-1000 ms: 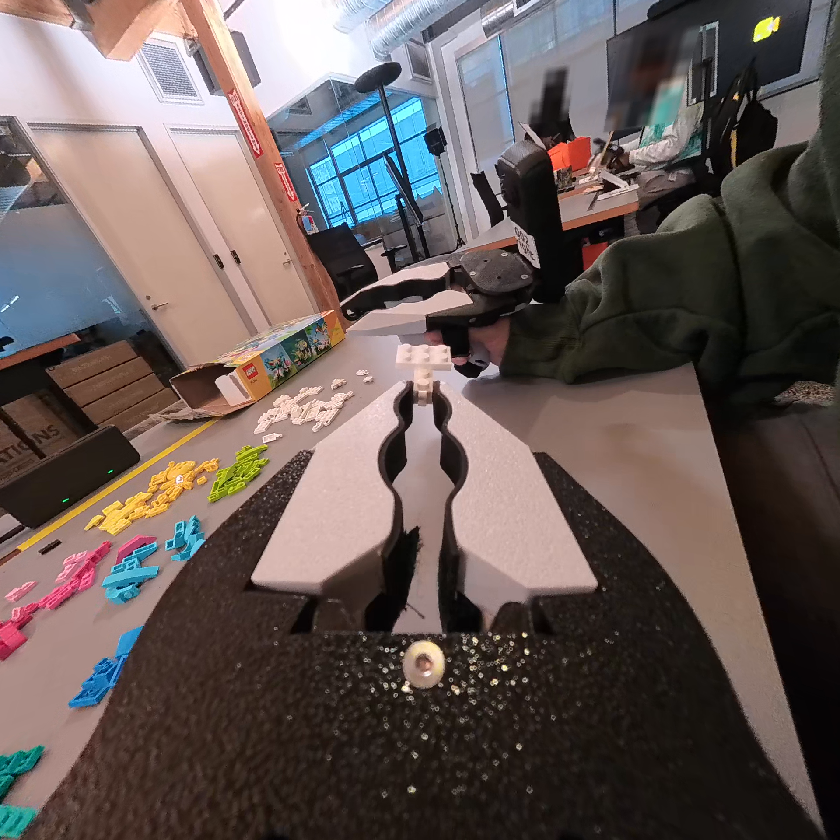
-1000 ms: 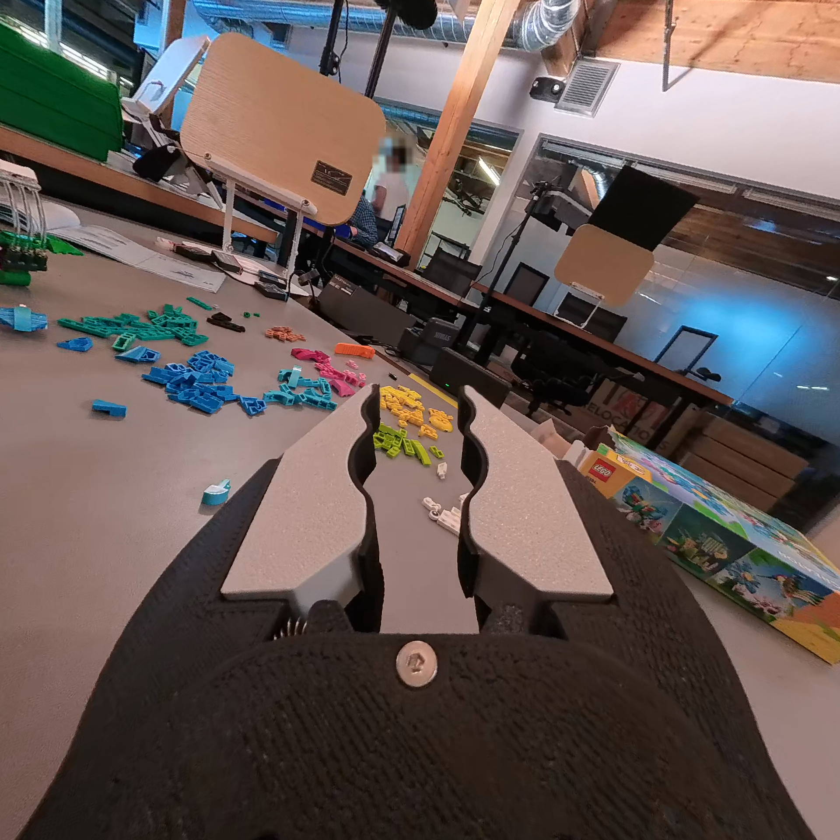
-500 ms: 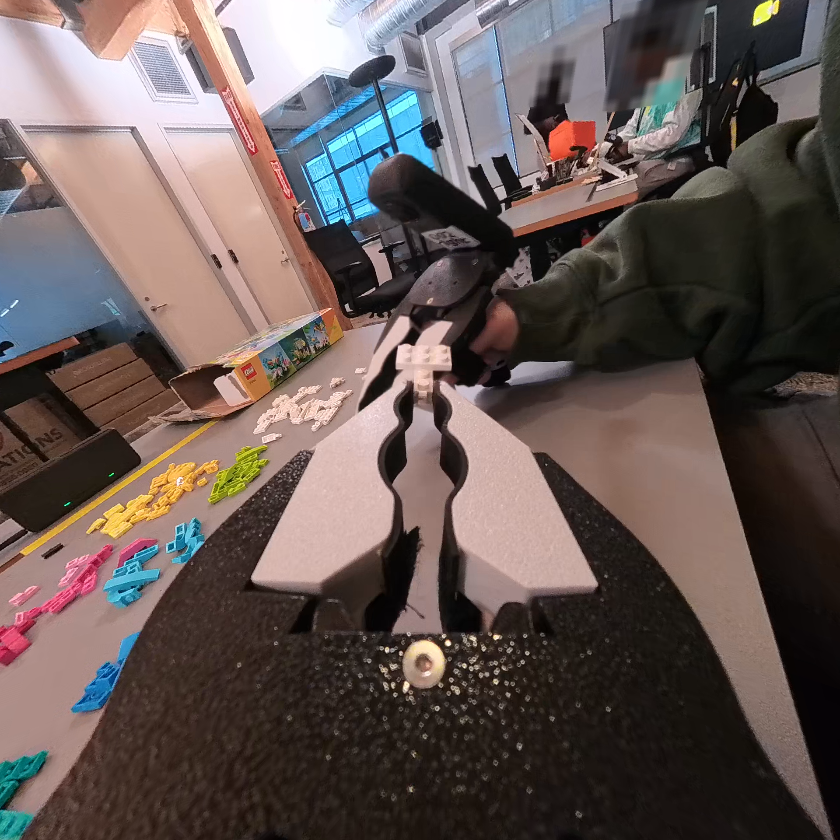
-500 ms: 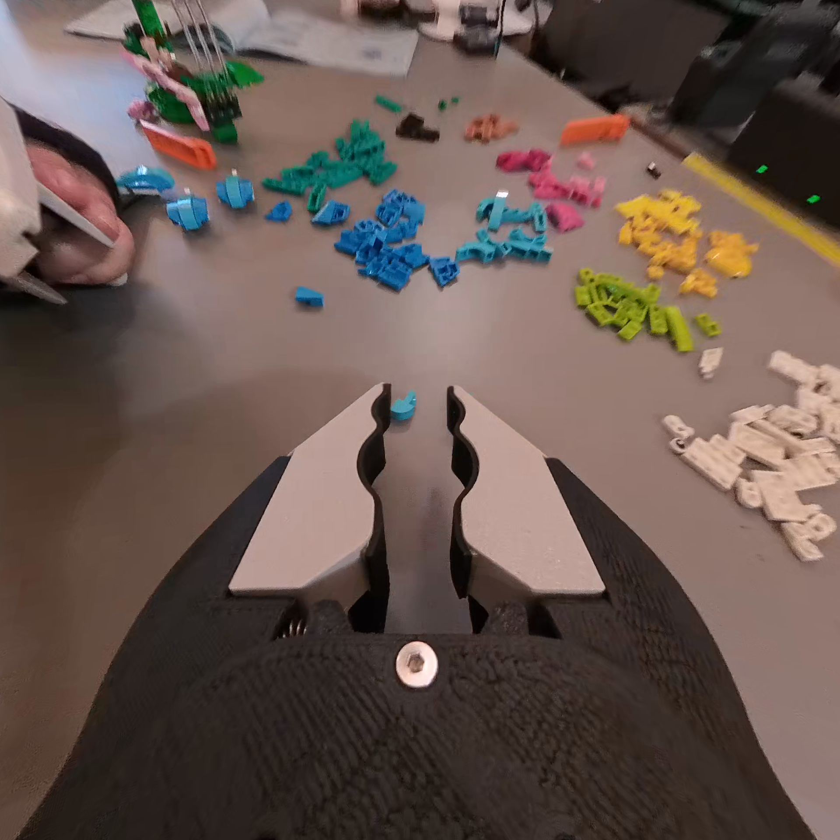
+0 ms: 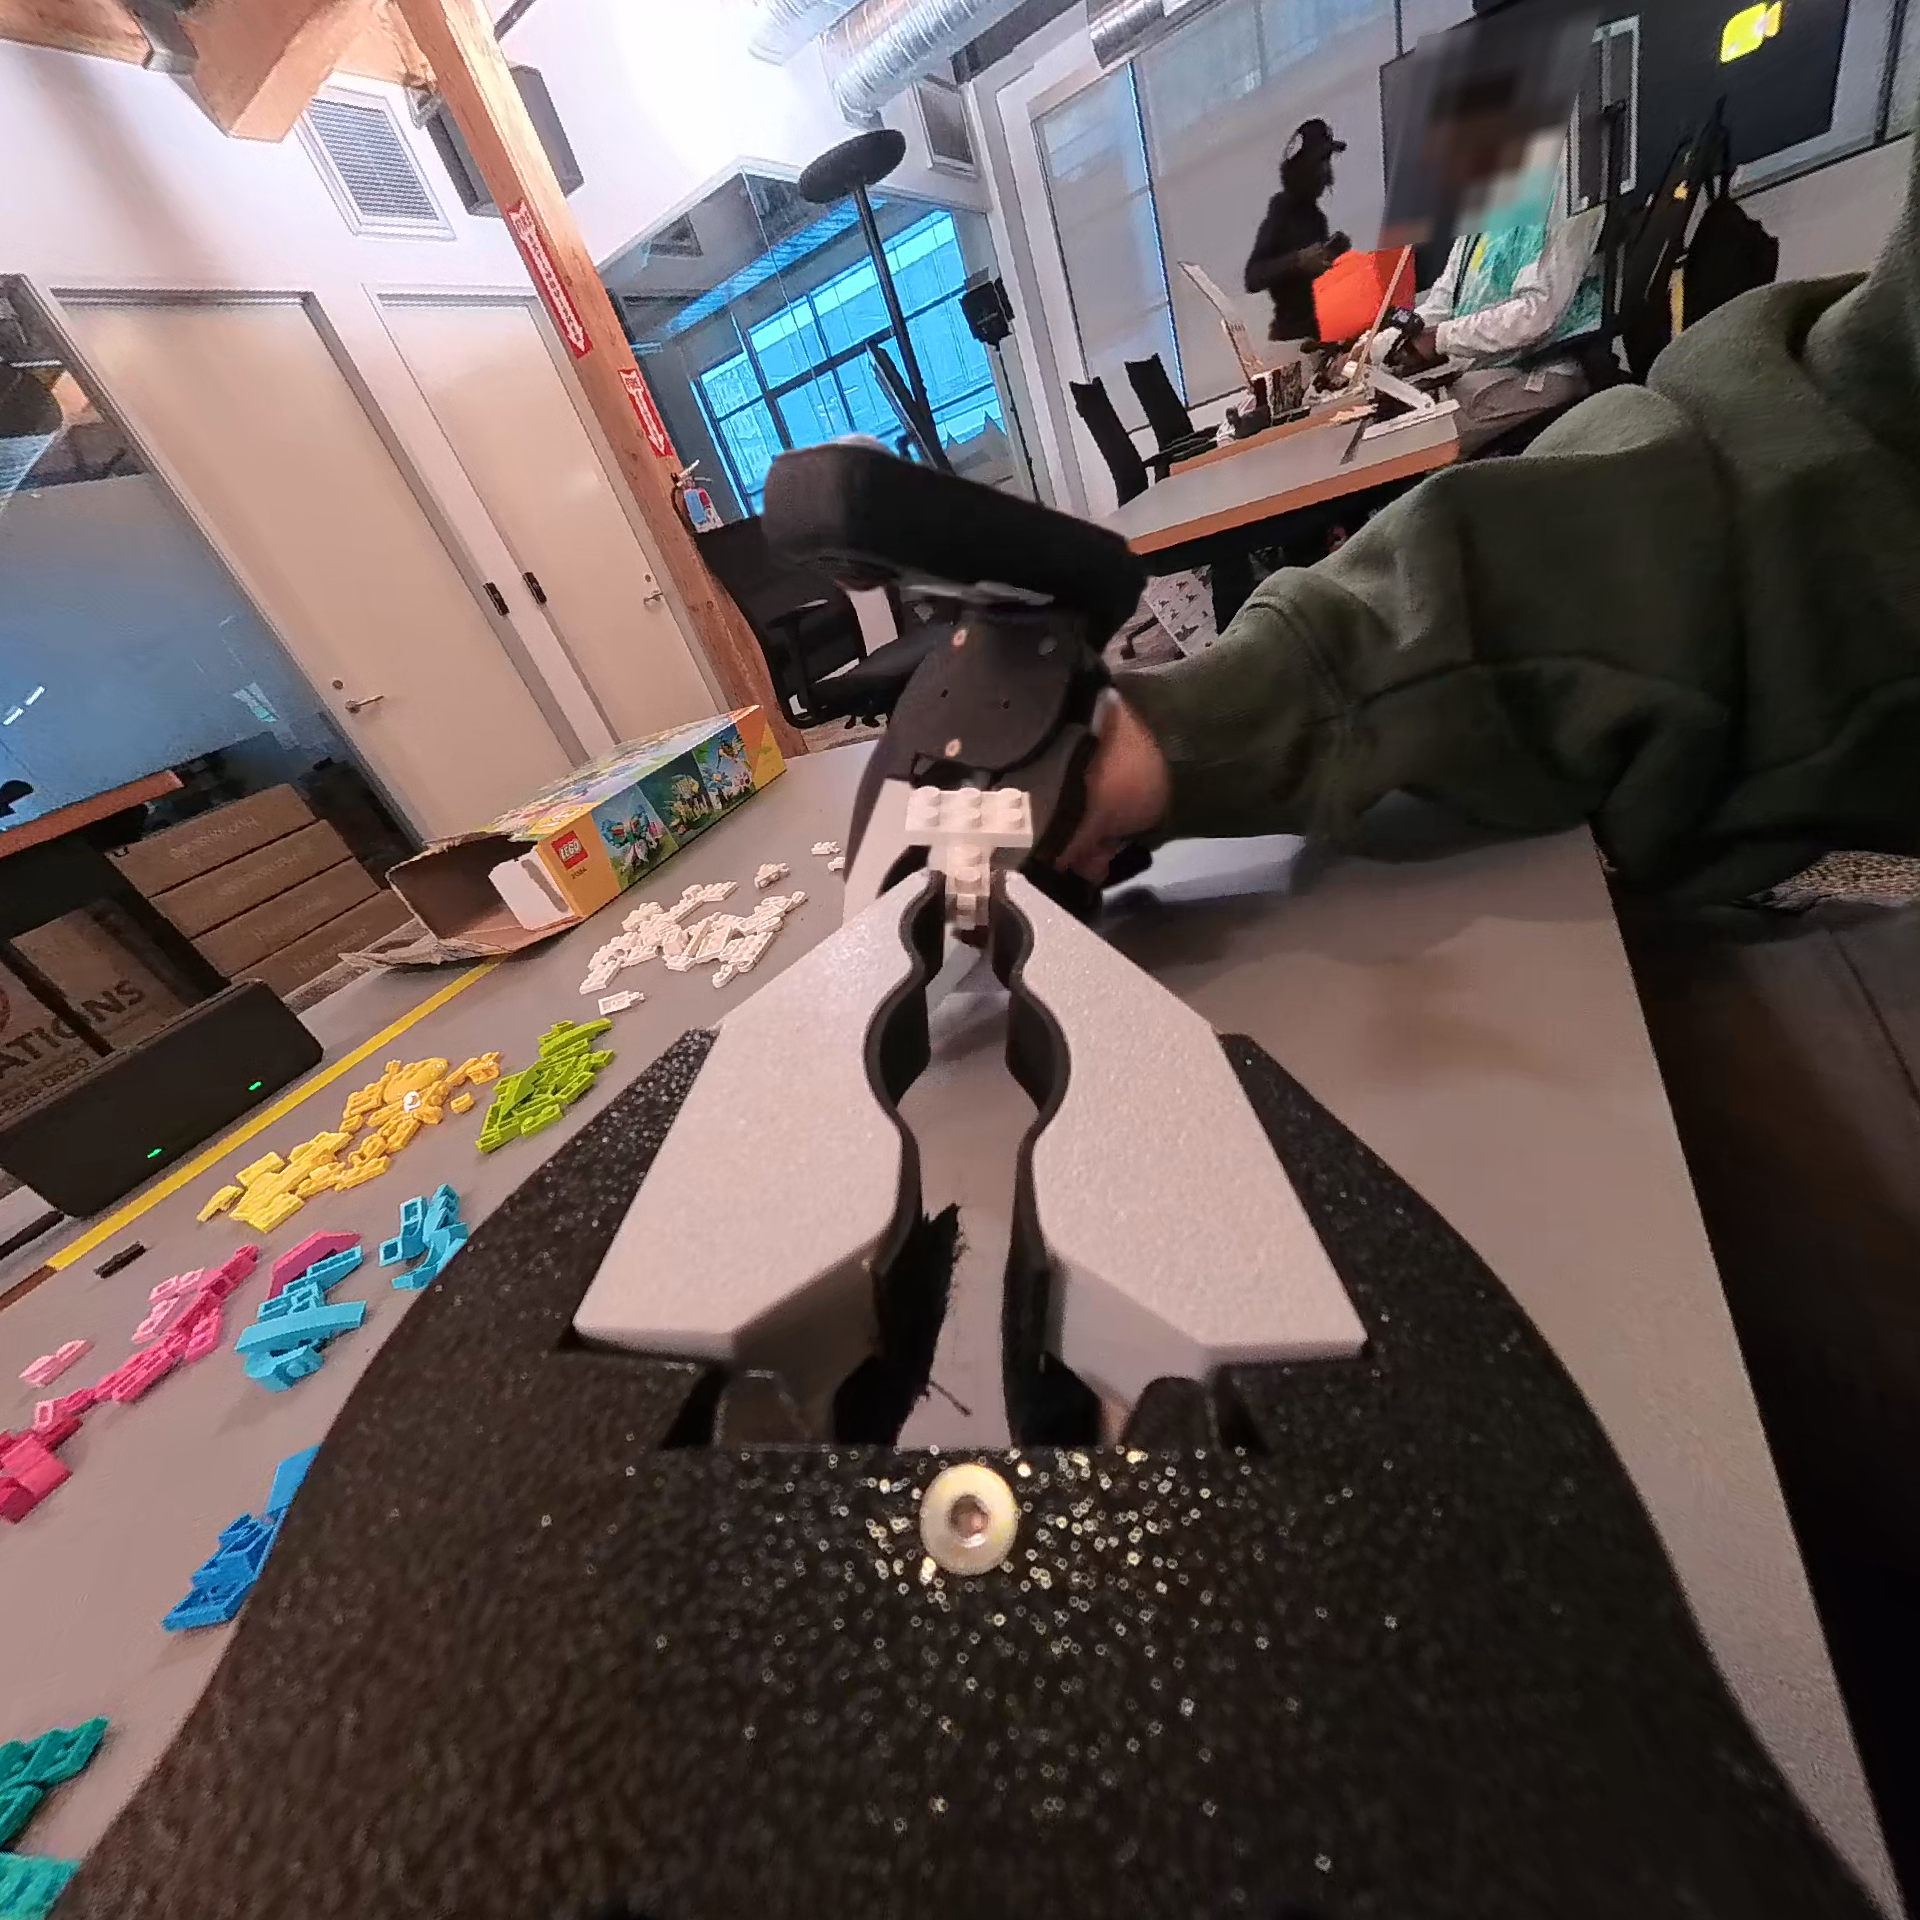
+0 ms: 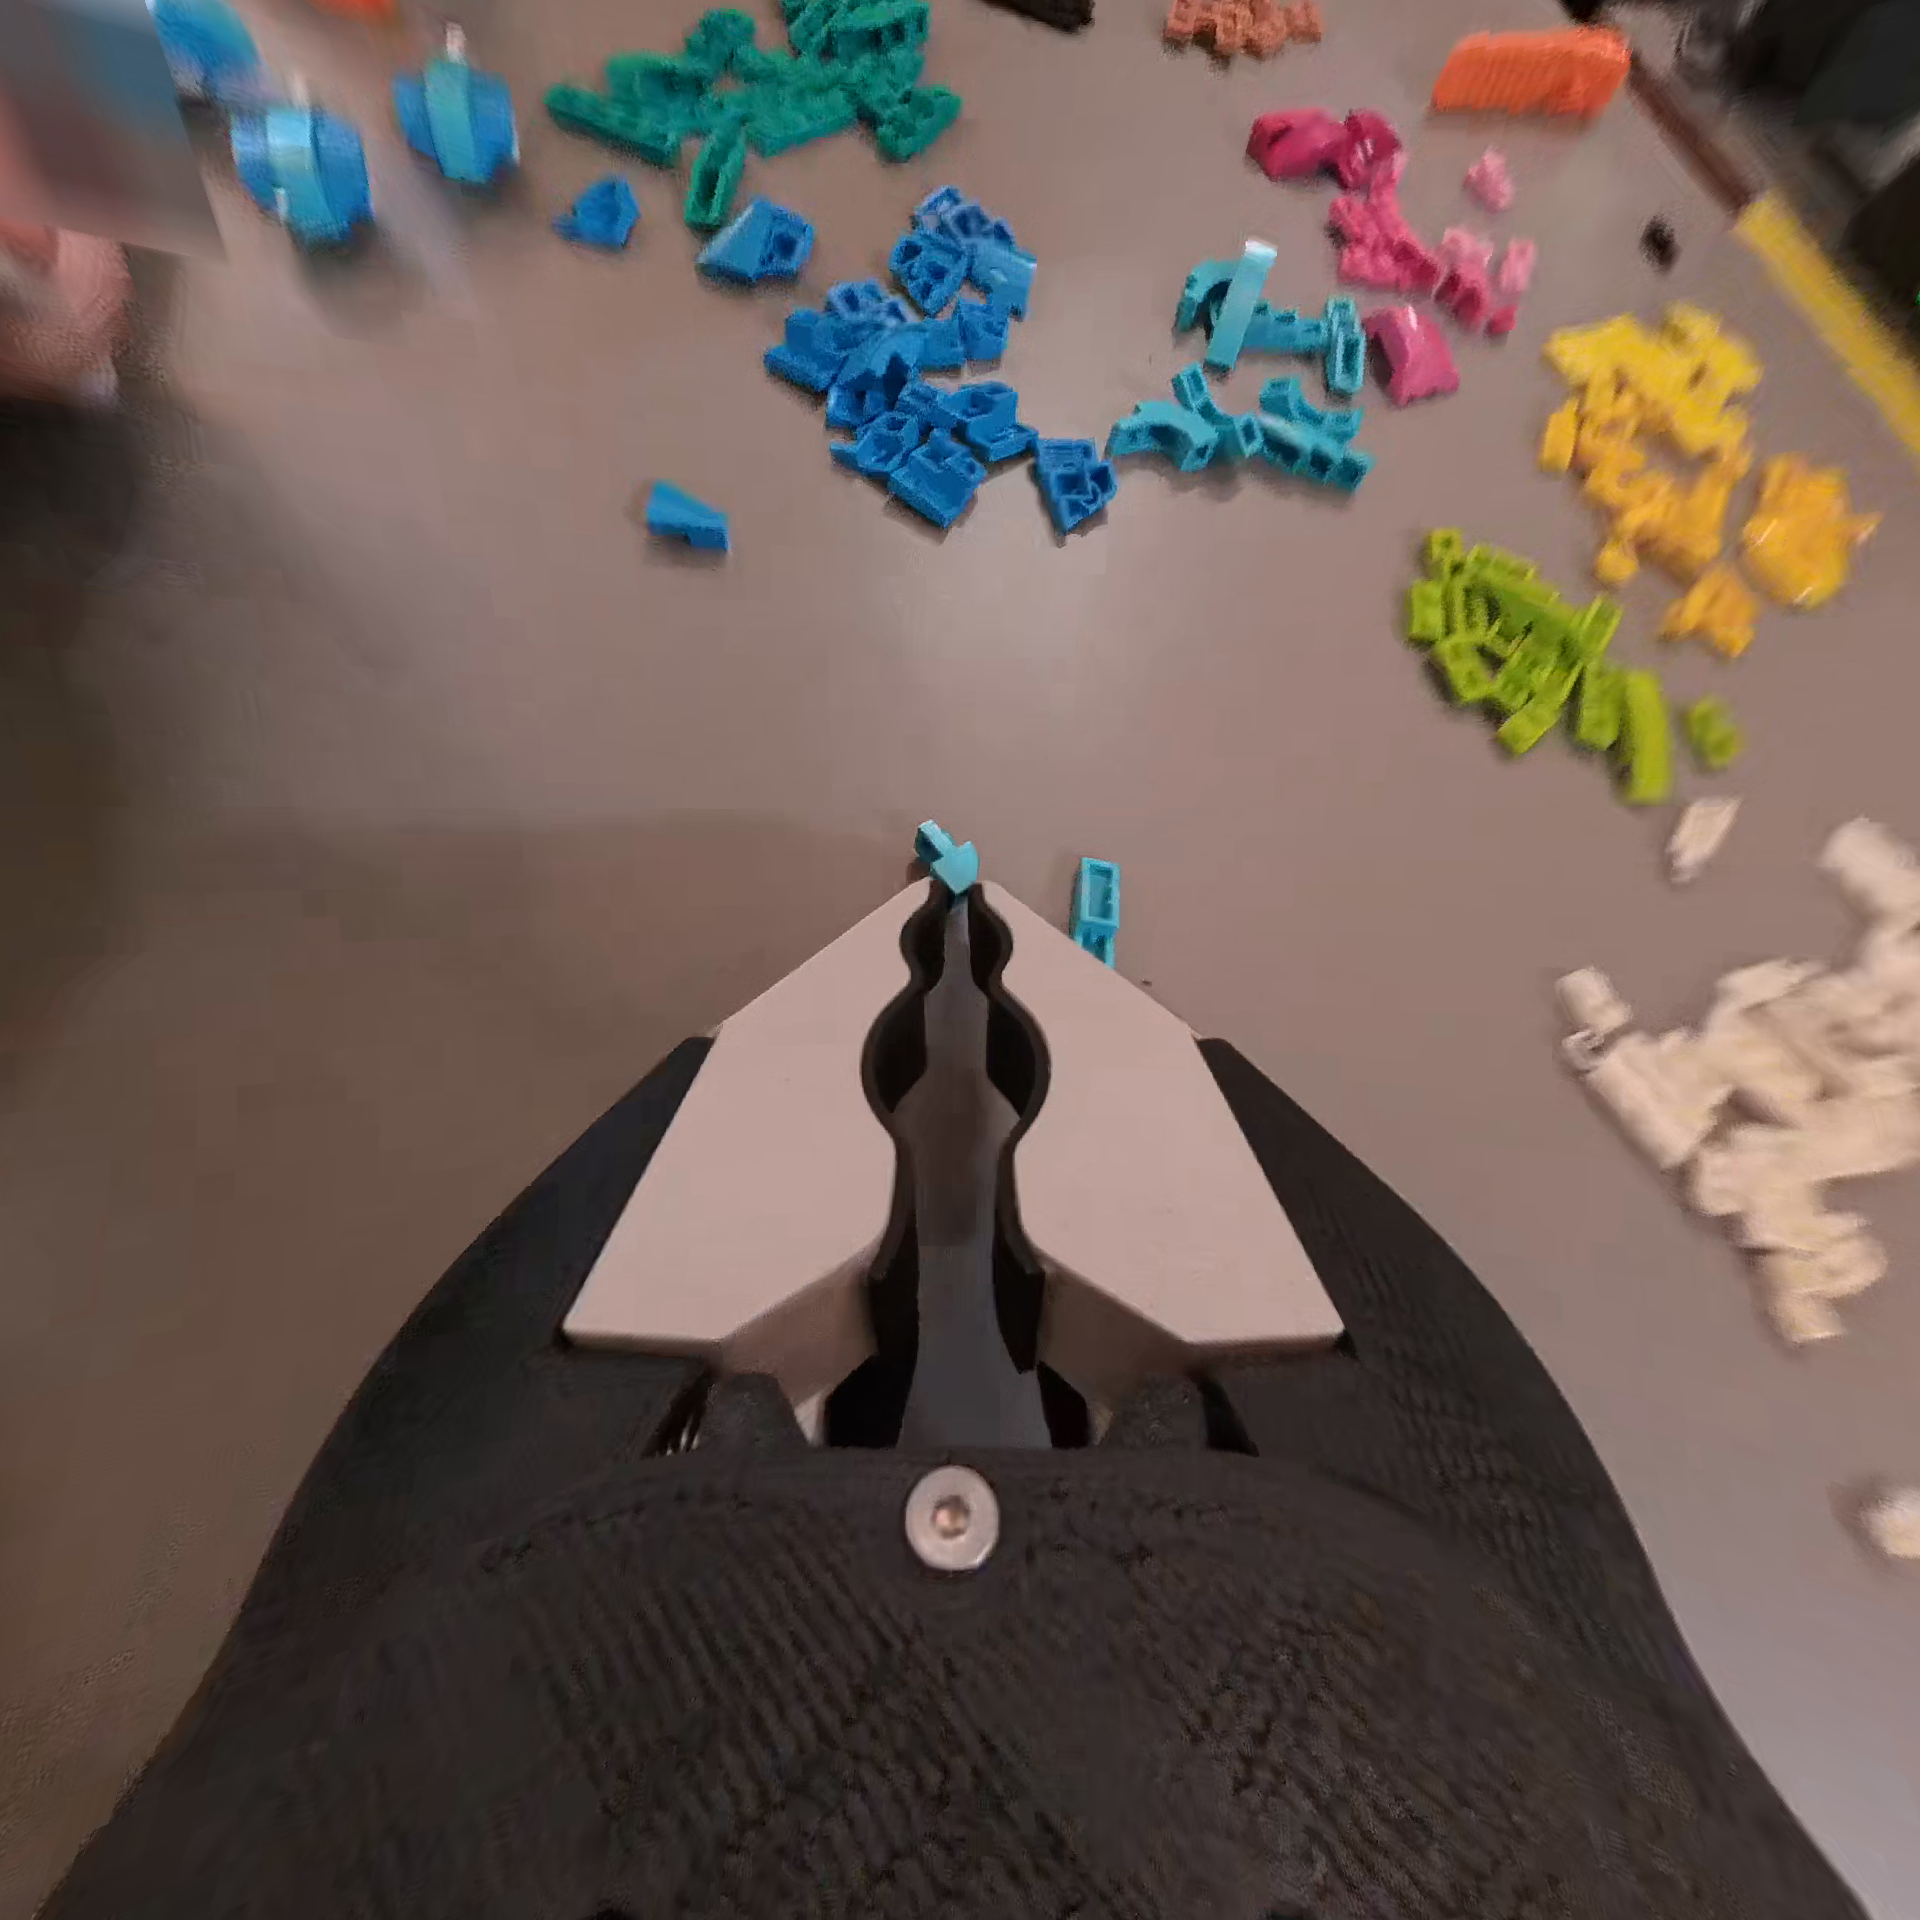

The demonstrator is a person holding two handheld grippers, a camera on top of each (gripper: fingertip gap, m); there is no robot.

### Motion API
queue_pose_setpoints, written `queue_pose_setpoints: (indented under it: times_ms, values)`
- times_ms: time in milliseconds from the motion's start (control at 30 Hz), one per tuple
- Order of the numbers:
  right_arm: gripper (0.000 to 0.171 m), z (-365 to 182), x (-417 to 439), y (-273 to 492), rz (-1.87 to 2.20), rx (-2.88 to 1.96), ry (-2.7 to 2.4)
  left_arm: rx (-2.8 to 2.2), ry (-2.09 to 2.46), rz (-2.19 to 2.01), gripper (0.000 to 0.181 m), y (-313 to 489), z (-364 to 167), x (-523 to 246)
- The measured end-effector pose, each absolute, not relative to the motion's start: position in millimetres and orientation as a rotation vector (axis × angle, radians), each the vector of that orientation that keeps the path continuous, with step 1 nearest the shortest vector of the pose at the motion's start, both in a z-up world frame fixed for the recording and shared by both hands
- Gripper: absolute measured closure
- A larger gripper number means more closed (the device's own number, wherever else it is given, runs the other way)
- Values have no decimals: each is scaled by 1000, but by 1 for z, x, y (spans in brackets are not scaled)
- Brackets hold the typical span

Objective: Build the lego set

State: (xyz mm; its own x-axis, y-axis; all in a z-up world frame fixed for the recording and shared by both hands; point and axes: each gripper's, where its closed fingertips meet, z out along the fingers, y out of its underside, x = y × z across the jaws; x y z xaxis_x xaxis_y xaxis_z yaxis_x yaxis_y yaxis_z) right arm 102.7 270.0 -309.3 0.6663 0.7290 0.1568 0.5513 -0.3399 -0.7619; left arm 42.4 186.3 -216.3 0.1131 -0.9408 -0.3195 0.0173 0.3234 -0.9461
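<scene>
My left gripper (image 5: 964,896) is shut on a small white lego assembly (image 5: 968,826), a flat studded plate on a short stem, held above the grey table (image 5: 1351,1039). My right gripper (image 6: 951,896) is shut on a small light-blue lego piece (image 6: 948,854), tips pointing down at the table (image 6: 520,831). In the left wrist view the right gripper (image 5: 894,862) shows just behind the white assembly, held by a hand in a green sleeve (image 5: 1507,665). A second light-blue piece (image 6: 1096,902) lies just right of my right fingertips.
Sorted lego piles lie on the table: white (image 6: 1766,1081), lime (image 6: 1538,655), yellow (image 6: 1683,457), pink (image 6: 1403,239), light blue (image 6: 1268,384), blue (image 6: 925,374), teal (image 6: 769,104), orange (image 6: 1527,68). The open lego box (image 5: 623,831) lies at the far end. People sit at far desks. One gripper's finger ends stand about 15 cm off the other's.
My right gripper tilted down to the table and closed on the light-blue piece that lay between its open fingertips. My left gripper held still with the white assembly.
</scene>
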Motion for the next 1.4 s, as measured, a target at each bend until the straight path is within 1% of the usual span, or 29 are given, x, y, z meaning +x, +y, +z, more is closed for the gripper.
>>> queue_pose_setpoints:
  times_ms: [33,200,333,433,500,533,600,667,867,1000,1133,1333,1400]
  values:
    - [169,-309,104,270,163,-1984,-1078,-991,1241,-906,176,186,-216,42]
    - [170,-309,116,266,-459,-1639,-1545,-991,1239,-908,176,186,-216,42]
    - [171,-315,111,253,-600,-1436,-1769,-991,1238,-908,176,186,-216,42]
    - [169,-314,114,248,-599,-1438,-1805,-992,1237,-909,176,187,-216,42]
    - [161,-311,118,248,-526,-1529,-1753,-992,1234,-909,176,187,-216,42]
    - [158,-309,118,247,-418,-1615,-1684,-996,1227,-908,176,188,-215,42]
    - [149,-308,110,242,-70,-1786,-1519,-1017,1182,-901,176,195,-212,39]
    - [148,-299,99,240,230,-1815,-1407,-1054,1107,-898,176,207,-207,33]
    - [142,-296,81,244,573,-1749,-1511,-1085,1052,-915,176,216,-205,29]
    - [142,-310,76,244,610,-1778,-1608,-1081,1063,-915,176,215,-205,30]
    - [152,-313,80,239,629,-1799,-1613,-1083,1064,-922,176,215,-206,30]
    - [157,-309,80,239,640,-1793,-1568,-1084,1069,-924,176,214,-206,30]
    - [161,-311,80,240,645,-1804,-1567,-1083,1071,-923,176,214,-206,31]
